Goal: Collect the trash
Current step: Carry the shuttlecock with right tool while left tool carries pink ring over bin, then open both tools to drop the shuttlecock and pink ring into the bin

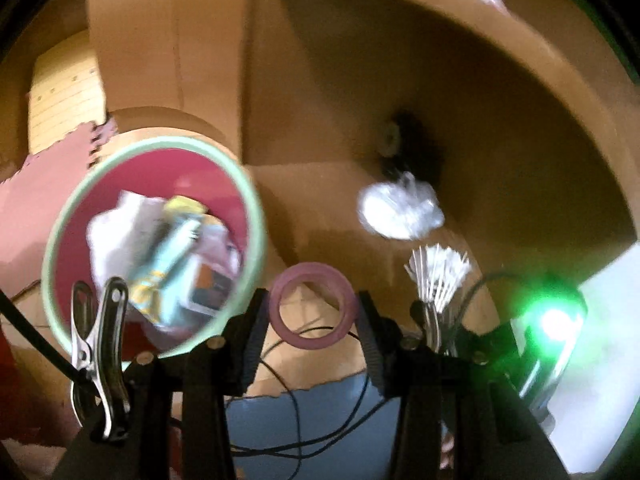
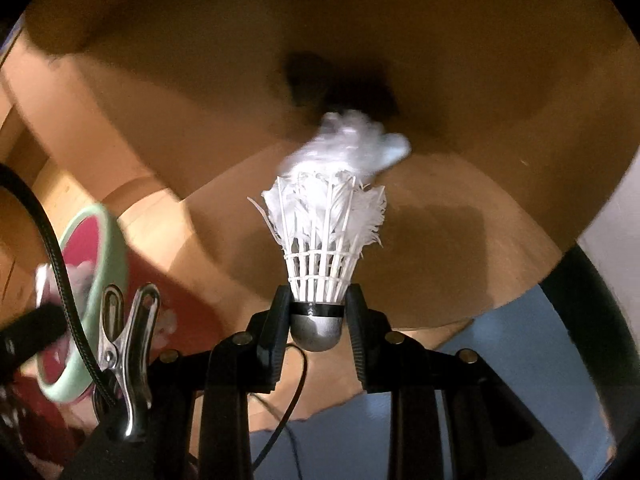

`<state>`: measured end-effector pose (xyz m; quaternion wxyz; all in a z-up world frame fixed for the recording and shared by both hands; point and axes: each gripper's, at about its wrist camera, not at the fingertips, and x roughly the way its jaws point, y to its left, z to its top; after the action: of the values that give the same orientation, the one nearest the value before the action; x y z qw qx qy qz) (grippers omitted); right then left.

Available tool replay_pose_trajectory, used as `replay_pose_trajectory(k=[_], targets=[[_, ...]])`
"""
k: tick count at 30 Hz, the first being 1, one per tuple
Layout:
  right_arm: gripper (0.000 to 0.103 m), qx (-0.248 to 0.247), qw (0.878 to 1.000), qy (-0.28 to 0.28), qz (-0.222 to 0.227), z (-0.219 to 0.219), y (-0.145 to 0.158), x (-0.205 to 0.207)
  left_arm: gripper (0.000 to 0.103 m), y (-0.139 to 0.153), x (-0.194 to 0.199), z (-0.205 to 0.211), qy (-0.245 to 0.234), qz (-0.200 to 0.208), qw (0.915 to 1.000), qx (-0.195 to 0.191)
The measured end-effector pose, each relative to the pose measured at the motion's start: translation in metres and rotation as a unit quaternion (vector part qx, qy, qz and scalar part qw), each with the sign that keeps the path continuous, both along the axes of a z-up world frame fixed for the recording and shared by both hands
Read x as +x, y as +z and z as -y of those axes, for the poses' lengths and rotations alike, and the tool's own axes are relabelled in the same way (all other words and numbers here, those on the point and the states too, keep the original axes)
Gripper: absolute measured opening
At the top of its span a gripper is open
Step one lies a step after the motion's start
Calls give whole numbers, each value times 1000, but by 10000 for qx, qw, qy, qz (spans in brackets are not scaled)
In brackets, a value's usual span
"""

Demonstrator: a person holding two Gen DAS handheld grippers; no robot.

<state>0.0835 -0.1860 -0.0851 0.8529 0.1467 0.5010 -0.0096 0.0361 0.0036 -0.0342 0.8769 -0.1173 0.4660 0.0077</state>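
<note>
My left gripper (image 1: 312, 312) is shut on a pink ring (image 1: 312, 306), held between its two fingers above the brown cardboard. My right gripper (image 2: 316, 312) is shut on a white feather shuttlecock (image 2: 322, 240), gripped at its grey cork base; the shuttlecock also shows in the left wrist view (image 1: 438, 276). A red bin with a pale green rim (image 1: 60, 240) stands at the left, with crumpled paper and wrappers (image 1: 160, 248) inside; it also shows in the right wrist view (image 2: 108, 248). A crumpled clear plastic wad (image 1: 400, 212) lies on the cardboard ahead, also in the right wrist view (image 2: 348, 144).
Brown cardboard walls (image 1: 400, 80) curve around the area. A dark object (image 1: 400, 140) sits behind the plastic wad. Black cables (image 1: 296, 432) hang below over a blue surface (image 1: 328, 412). A bright green light (image 1: 554, 320) glows at the right. Pink foam mats (image 1: 24, 208) lie at the left.
</note>
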Motion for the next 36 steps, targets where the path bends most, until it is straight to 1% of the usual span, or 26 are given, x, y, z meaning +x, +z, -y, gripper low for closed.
replay_pose_trajectory(k=[5, 7, 12, 16, 18, 20, 23, 27, 28, 29, 31, 35, 36], targets=[[28, 50, 9983, 546, 171, -43, 28, 1, 45, 27, 7, -50, 308, 122, 9992, 245], [28, 86, 9965, 789, 251, -60, 38, 2, 45, 33, 13, -71, 402, 71, 9989, 241], [28, 163, 9897, 1361, 414, -104, 56, 3, 45, 33, 33, -108, 410, -168, 9982, 392], [28, 274, 9834, 1719, 516, -130, 66, 10, 45, 22, 55, -128, 382, -313, 9984, 277], [28, 324, 9810, 1844, 518, -139, 66, 15, 45, 14, 60, -131, 421, -353, 9983, 167], [28, 363, 9792, 1935, 492, -147, 63, 20, 45, 2, 66, -140, 497, -489, 9976, -59], [28, 422, 9765, 2068, 441, -157, 60, 26, 45, -9, 73, -147, 540, -626, 9965, -156], [29, 451, 9731, 2215, 438, -164, 52, 34, 45, -14, 80, -162, 706, -723, 9943, -348], [29, 469, 9726, 2234, 437, -164, 49, 37, 47, -14, 81, -165, 746, -749, 9936, -397], [29, 484, 9722, 2249, 429, -165, 48, 38, 51, -14, 82, -168, 785, -772, 9930, -428], [29, 505, 9711, 2298, 410, -169, 45, 41, 56, -14, 82, -170, 864, -831, 9917, -473], [30, 566, 9672, 2447, 390, -176, 41, 40, 57, -14, 85, -167, 824, -956, 9911, -428], [32, 593, 9662, 2479, 376, -178, 40, 40, 57, -13, 85, -167, 823, -972, 9911, -393]])
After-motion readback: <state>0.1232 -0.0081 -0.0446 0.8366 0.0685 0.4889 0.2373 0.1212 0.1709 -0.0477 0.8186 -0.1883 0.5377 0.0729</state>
